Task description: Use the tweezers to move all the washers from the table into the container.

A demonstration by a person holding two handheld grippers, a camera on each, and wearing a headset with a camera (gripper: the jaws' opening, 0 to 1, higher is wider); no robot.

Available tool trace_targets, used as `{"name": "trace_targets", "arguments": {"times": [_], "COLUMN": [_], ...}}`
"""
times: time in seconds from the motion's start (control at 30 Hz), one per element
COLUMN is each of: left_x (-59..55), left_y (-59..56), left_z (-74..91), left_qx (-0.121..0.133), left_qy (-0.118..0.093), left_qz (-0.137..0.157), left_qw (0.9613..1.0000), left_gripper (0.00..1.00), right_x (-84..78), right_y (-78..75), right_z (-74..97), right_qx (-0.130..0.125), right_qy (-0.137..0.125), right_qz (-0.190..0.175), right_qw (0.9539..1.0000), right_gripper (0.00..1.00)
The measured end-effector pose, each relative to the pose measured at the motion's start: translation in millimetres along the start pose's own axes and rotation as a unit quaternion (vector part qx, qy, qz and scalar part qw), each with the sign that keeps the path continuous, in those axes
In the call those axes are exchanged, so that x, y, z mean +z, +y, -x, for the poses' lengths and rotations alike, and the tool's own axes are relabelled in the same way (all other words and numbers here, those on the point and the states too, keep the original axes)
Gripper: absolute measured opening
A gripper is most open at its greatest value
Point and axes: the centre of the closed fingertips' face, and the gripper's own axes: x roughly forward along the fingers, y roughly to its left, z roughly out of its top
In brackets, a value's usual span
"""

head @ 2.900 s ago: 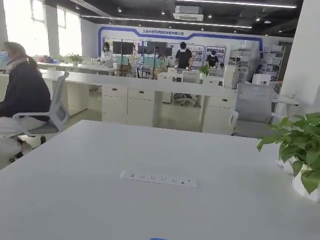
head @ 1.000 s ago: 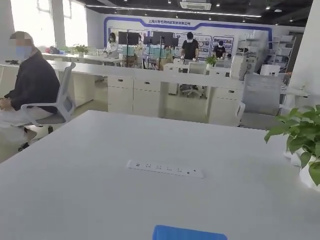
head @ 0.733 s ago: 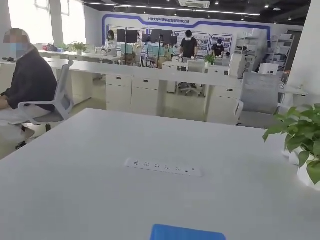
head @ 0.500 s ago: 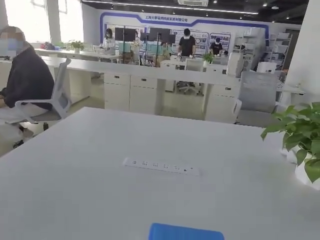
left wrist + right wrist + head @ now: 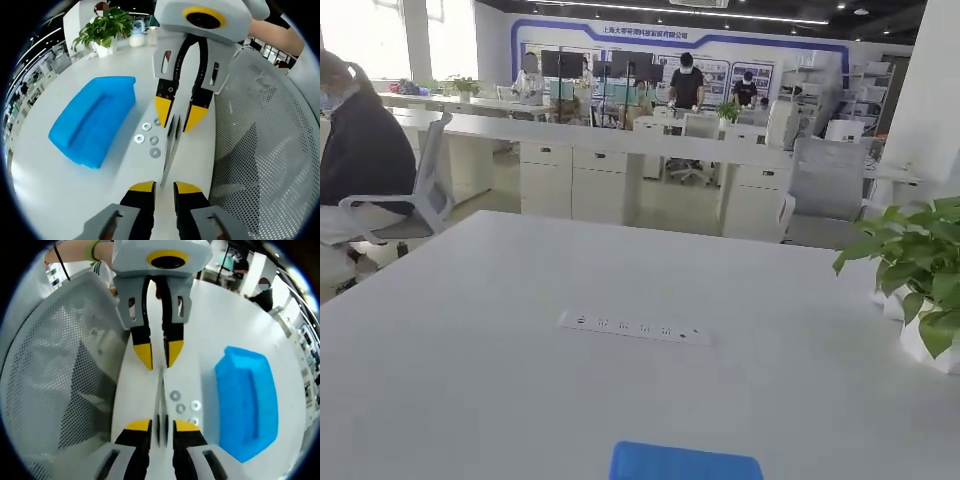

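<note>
The metal tweezers (image 5: 170, 141) lie flat on the white table (image 5: 115, 175), seen again as the tweezers (image 5: 161, 412) in the right gripper view. Several small washers (image 5: 147, 140) are scattered beside them, between the tweezers and the blue container (image 5: 95, 120). The washers (image 5: 185, 407) and container (image 5: 247, 400) also appear in the right gripper view, and the container's edge (image 5: 685, 462) in the head view. My left gripper (image 5: 165, 187) sits open around the tweezers' thin tip. My right gripper (image 5: 161, 426) faces it, open astride the other end. Neither touches the washers.
A grey perforated surface (image 5: 255, 150) runs along the table's near edge behind the grippers. A power strip (image 5: 633, 328) lies mid-table and a potted plant (image 5: 920, 280) stands at the right. A person (image 5: 360, 150) sits at the far left.
The head camera has tipped down, which brought the blue container's edge up from the bottom of the picture. No thing on the table has visibly moved.
</note>
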Motion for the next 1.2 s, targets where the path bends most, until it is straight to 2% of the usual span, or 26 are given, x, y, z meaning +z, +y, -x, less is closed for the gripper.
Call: {"name": "trace_targets", "arguments": {"times": [0.17,0.3,0.47,0.6,0.73,1.0,1.2], "left_x": [-1.4,-1.1,-1.0,-0.3,6.2,28.2,43.0], "left_y": [-0.5,0.5,4.3,2.0,-0.9,-9.6,-16.8], "left_z": [-4.8,-6.0,-5.6,-5.6,5.0,41.1,59.4], "left_qx": [0.001,-0.002,0.006,0.001,0.005,0.010,0.014], "left_qy": [0.013,0.009,0.010,0.006,-0.009,-0.050,-0.064], "left_qz": [-0.019,-0.014,-0.036,-0.043,-0.056,-0.070,-0.086], "left_qw": [0.9997,0.9999,0.9993,0.9991,0.9984,0.9962,0.9942], "left_gripper": [0.07,0.04,0.00,0.00,0.00,0.00,0.00], "right_x": [-0.2,-1.0,-1.4,0.7,1.0,5.5,16.2], "right_y": [0.4,0.7,0.8,0.0,0.1,1.1,5.2], "right_z": [-2.4,-3.8,-4.7,-5.7,-3.6,7.9,14.6], "right_qx": [0.003,0.003,0.004,0.003,-0.001,-0.017,-0.022], "right_qy": [0.002,0.002,-0.006,-0.019,-0.030,-0.063,-0.106], "right_qz": [0.001,-0.003,-0.011,-0.020,-0.029,-0.034,-0.049], "right_qw": [1.0000,1.0000,0.9999,0.9996,0.9991,0.9973,0.9929], "right_gripper": [0.12,0.12,0.12,0.12,0.12,0.09,0.09]}}
